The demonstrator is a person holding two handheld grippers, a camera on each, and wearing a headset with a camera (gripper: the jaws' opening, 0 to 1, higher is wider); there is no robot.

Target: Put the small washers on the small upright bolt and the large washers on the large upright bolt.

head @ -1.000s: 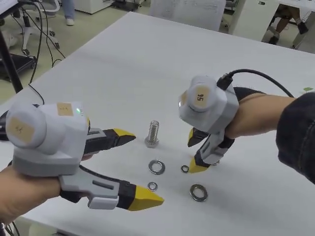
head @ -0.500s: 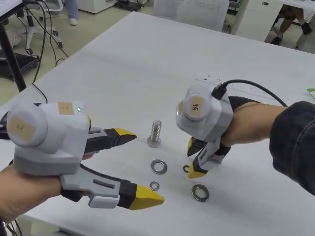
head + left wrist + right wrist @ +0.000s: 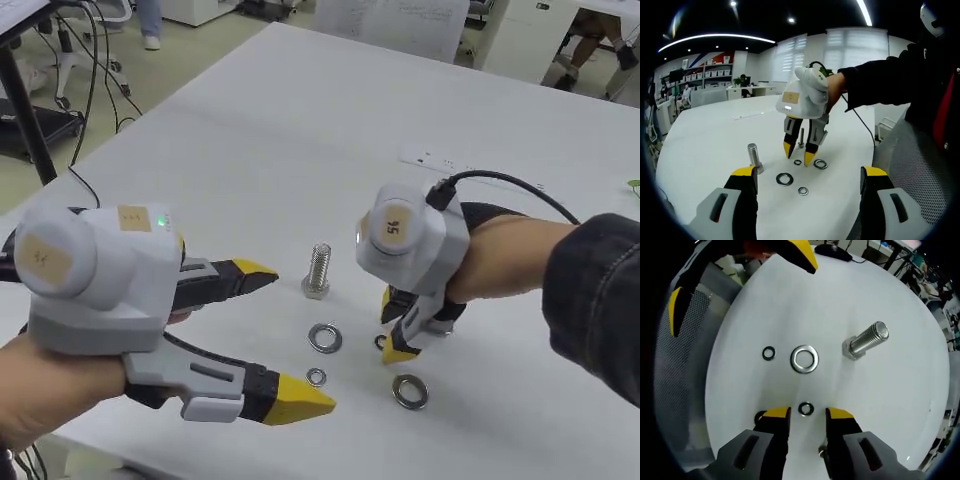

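White table (image 3: 250,130) | left gripper (image 3: 292,338) jaws wide | right gripper (image 3: 808,414) jaws narrow, straddling small washer (image 3: 806,408) (lying flat)

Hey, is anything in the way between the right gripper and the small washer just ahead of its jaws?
Nothing visible does. The right gripper is open, and the small washer lies on the table between its yellow tips.

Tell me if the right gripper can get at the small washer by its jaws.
Probably yes: the right gripper has its jaws open either side of the small washer, which lies flat on the table with nothing in between.
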